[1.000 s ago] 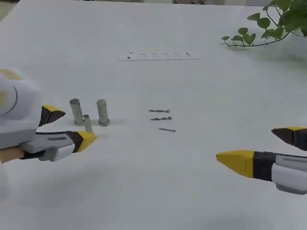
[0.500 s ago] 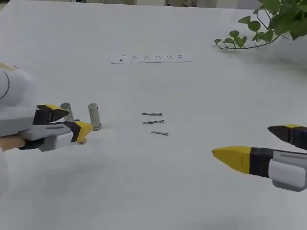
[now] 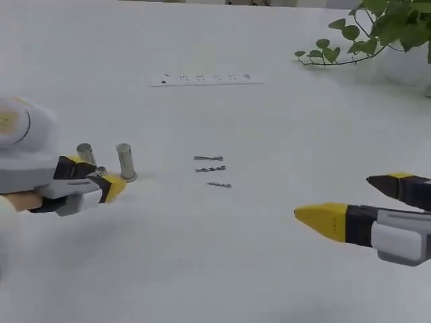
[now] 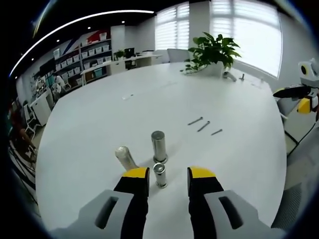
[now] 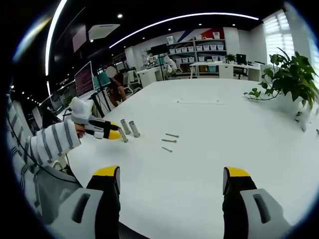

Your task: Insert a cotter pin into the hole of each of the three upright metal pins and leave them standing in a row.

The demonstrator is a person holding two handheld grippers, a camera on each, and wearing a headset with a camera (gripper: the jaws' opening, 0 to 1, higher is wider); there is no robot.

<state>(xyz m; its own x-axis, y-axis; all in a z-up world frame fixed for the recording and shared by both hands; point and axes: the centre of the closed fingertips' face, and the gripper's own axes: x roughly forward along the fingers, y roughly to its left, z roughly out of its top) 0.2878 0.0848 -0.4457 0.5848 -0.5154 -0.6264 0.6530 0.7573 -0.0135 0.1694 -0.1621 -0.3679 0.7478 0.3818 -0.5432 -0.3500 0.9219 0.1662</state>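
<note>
Three upright metal pins stand at the left of the white table point(image 3: 222, 256): a rear pin point(image 3: 85, 153), a taller one point(image 3: 124, 161) and a short near pin point(image 4: 160, 175). My left gripper point(image 3: 101, 176) point(image 4: 168, 174) is open, its yellow tips on either side of the short pin without clamping it. Three cotter pins point(image 3: 210, 169) point(image 4: 203, 126) point(image 5: 169, 141) lie loose in a row mid-table. My right gripper point(image 3: 340, 200) point(image 5: 171, 175) hovers wide open at the right, holding nothing, well short of the cotter pins.
A white power strip point(image 3: 205, 79) lies flat at the back of the table. A potted plant point(image 3: 377, 30) stands at the far right corner. Shelves and desks fill the room beyond the table.
My left gripper has moved in on the short near pin, and its jaws have narrowed around it. The right gripper has barely moved. The head camera has shifted a little.
</note>
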